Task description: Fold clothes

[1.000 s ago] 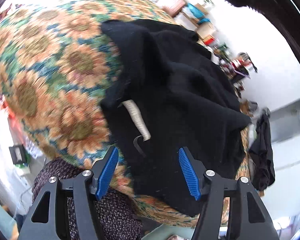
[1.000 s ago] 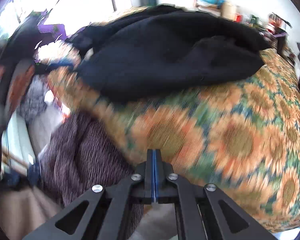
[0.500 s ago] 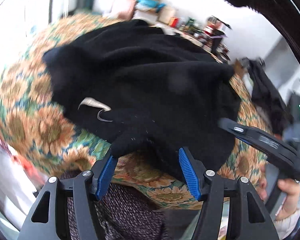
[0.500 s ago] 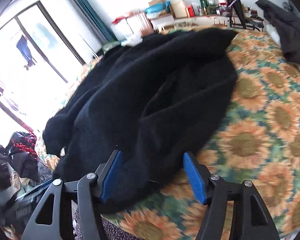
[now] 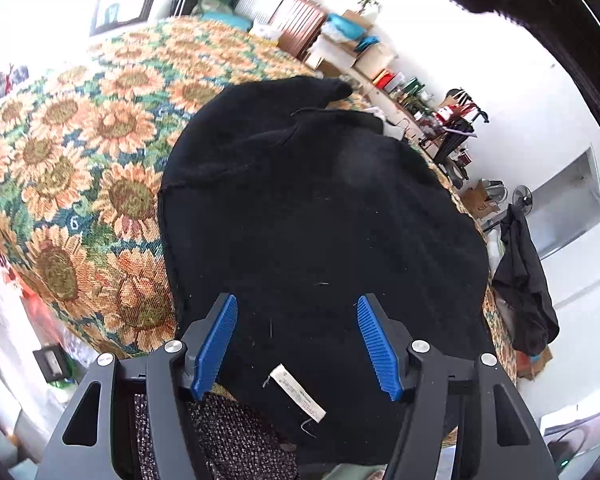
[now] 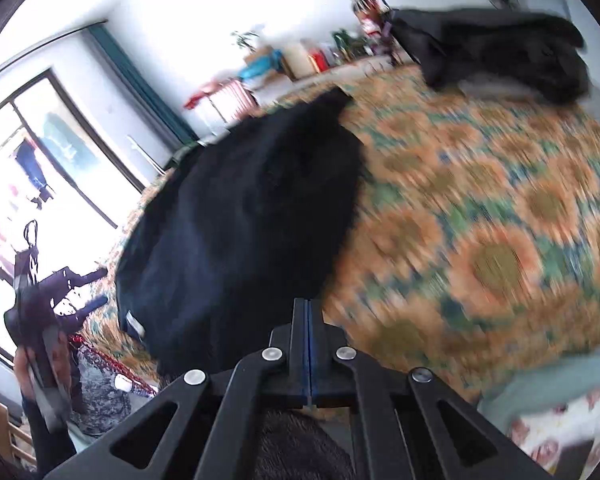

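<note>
**Left wrist view: garment dead ahead of the spread fingers**

The black garment [image 5: 320,216] lies on the sunflower bedspread [image 5: 80,152], long axis running away from the left gripper [image 5: 296,344], whose fingers gape over its near hem. The right gripper [image 6: 308,344] is pressed closed, empty, at the garment's edge.

Right tool [image 6: 308,344] closed since half-second ago; white label [image 5: 298,392] now nearer.

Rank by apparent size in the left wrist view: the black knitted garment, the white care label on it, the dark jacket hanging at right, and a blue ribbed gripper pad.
1. Black knitted garment, by far.
2. Dark hanging jacket, though it is farther away.
3. Blue ribbed gripper pad and white care label: look alike, and the pad sits nearer the camera, so unranked.
</note>
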Action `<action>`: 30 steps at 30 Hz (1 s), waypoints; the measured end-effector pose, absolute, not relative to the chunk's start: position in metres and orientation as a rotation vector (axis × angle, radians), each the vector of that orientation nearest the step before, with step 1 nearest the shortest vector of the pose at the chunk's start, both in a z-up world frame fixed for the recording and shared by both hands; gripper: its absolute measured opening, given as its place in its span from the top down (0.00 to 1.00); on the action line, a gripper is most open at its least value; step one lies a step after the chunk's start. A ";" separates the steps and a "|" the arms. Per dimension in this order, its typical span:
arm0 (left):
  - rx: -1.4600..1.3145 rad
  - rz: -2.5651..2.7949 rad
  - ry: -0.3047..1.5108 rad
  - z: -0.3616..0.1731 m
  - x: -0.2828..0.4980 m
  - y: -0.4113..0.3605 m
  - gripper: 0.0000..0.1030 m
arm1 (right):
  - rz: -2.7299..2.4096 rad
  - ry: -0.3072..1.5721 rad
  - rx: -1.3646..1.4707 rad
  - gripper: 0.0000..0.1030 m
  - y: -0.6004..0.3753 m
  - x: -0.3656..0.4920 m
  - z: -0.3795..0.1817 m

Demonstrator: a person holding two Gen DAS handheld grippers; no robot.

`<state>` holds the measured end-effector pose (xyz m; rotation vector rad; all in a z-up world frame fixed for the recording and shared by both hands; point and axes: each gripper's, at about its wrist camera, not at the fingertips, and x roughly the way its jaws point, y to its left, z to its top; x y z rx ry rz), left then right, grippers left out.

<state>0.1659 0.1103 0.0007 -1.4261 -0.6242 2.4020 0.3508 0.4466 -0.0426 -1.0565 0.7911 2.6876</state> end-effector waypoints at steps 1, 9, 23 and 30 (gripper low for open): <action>-1.441 2.392 -0.634 -0.001 0.163 0.110 0.38 | 2.683 0.791 -1.052 0.94 0.450 0.349 -0.042; -1.441 2.399 -0.551 -0.004 0.147 0.107 0.38 | 2.680 0.759 -1.030 0.44 0.475 0.311 -0.037; -1.417 2.436 -0.383 0.003 0.137 0.133 0.38 | 2.504 0.848 -0.997 0.96 0.536 0.240 -0.054; -1.533 2.342 -0.346 -0.015 0.127 0.157 0.38 | 2.300 0.904 -0.548 0.84 0.557 0.370 -0.001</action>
